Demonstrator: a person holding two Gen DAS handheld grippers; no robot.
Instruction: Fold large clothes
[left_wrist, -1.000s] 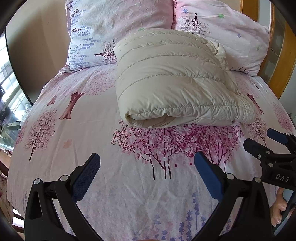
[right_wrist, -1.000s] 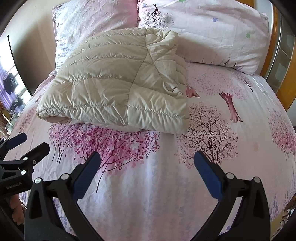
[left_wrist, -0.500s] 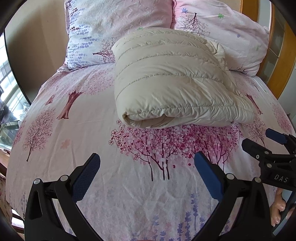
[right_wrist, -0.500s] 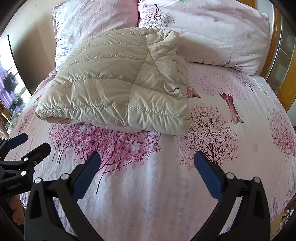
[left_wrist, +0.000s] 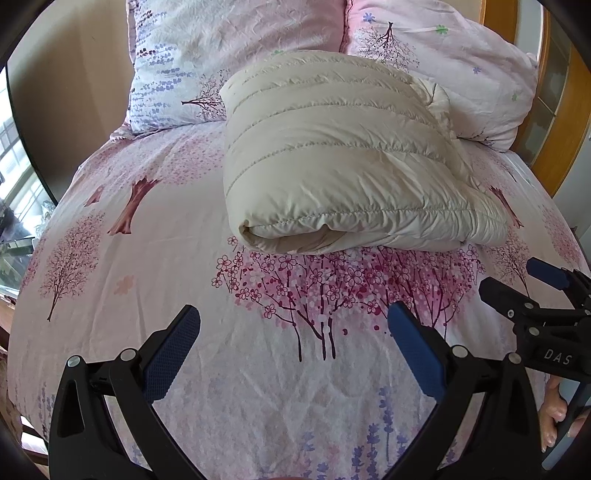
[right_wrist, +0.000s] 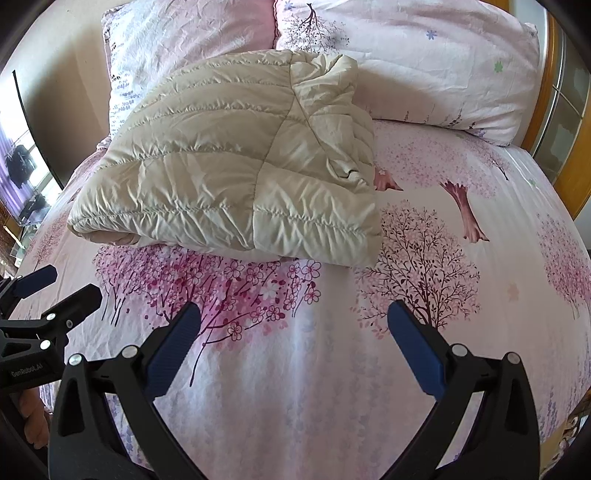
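One cream quilted down jacket (left_wrist: 332, 162) lay folded into a thick bundle on the bed (left_wrist: 147, 280), up toward the head end, its far edge touching the two pillows: a lavender-printed pillow (left_wrist: 207, 55) on the left and a pink tree-printed pillow (left_wrist: 454, 62) on the right. The bundle's long axis ran across the bed, side to side. Its rolled, doubled-over edge faced the foot of the bed, and the quilting seams ran mostly along that same crosswise line. In the right wrist view, the bundle's crumpled right end (right_wrist: 332, 122) pointed toward the pink pillow.

Two grippers hung over the foot half of the sheet, side by side and well apart from the jacket. The left gripper (left_wrist: 293, 345) had its blue-padded jaws spread wide with nothing between them but the blossom print. The right gripper (right_wrist: 293, 345) stood just as wide, likewise holding nothing. A few fingers (left_wrist: 554, 413) of the person showed at the lower right edge of the left wrist view.
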